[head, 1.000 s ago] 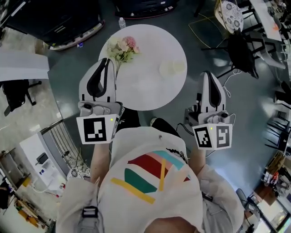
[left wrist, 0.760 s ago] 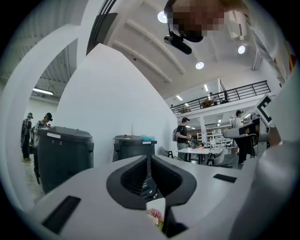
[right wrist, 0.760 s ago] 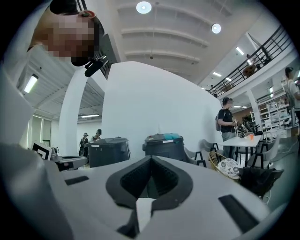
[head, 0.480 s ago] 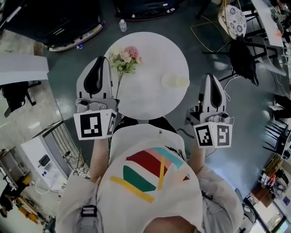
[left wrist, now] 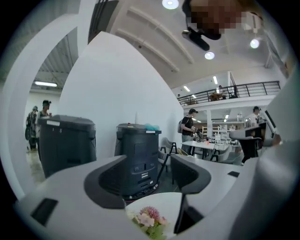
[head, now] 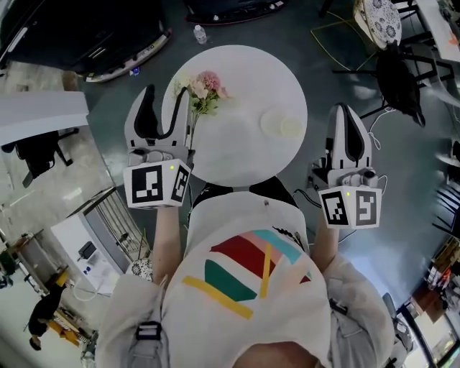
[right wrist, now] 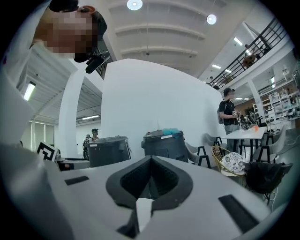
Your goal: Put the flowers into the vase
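Observation:
A bunch of pink and cream flowers (head: 203, 90) lies on the round white table (head: 237, 158), its stem running toward me. The pale vase (head: 280, 124) stands on the table's right half. My left gripper (head: 164, 92) is at the table's left edge, just left of the stem. Its jaws are opening and nothing is between them. In the left gripper view the flowers (left wrist: 149, 219) show low on the table (left wrist: 176, 204), beyond the left gripper (left wrist: 150, 180). My right gripper (head: 346, 109) hangs beyond the table's right edge, shut and empty; the right gripper (right wrist: 150, 178) shows its jaws meeting.
A water bottle (head: 200, 34) stands on the floor behind the table. Two dark bins (left wrist: 65, 140) (left wrist: 138, 150) stand ahead by a white wall. A dark chair (head: 399, 72) and a wicker chair with a patterned cushion (head: 377, 21) are at the right.
The left gripper's jaws have gone from shut to apart. Both grippers have moved forward along the table's sides, the left one closer to the flower stem.

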Tool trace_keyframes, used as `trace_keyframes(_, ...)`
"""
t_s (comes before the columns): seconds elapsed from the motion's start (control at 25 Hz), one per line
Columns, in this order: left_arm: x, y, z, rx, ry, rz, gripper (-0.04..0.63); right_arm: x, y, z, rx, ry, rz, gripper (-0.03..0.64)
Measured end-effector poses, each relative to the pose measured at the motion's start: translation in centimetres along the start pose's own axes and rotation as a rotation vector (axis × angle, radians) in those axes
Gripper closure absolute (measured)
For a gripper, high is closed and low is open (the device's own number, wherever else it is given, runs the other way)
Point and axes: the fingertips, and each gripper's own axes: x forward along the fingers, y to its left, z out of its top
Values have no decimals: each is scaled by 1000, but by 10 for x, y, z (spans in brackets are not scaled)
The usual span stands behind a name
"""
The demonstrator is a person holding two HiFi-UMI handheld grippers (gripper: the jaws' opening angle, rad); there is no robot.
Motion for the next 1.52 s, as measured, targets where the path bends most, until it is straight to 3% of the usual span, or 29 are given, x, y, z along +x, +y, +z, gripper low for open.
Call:
trace_keyframes(0.08,16,7,-18,-59,37,9,199,1,-3,-4,2,10,-9,607)
trace_keyframes(0.16,34,13,-49,-78,111,8,121,2,-6,-11,5,31,-20,607)
trace_keyframes(0.36,63,17,-144,-54,367,-20,81,5,-15,-25,-2,80,-51,607)
trace_keyframes(0.52,69,12,-217,-104,568,-65,78,5,-21,-36,-2,120,-71,607)
trace_keyframes(0.64,72,14,-254,-116,670,-59,70,6,-21,-42,0,142,-74,607)
trace_keyframes(0.96,84,27,-294,-145,785,3,64,12,-24,-56,12,172,-77,607)
trace_keyframes(1.36,88,24,-307,-117,848,8,68,10,-31,-61,21,182,-95,607)
trace_keyframes(1.52,87,23,-303,-135,845,-14,149,12,-27,-60,20,181,-83,607)
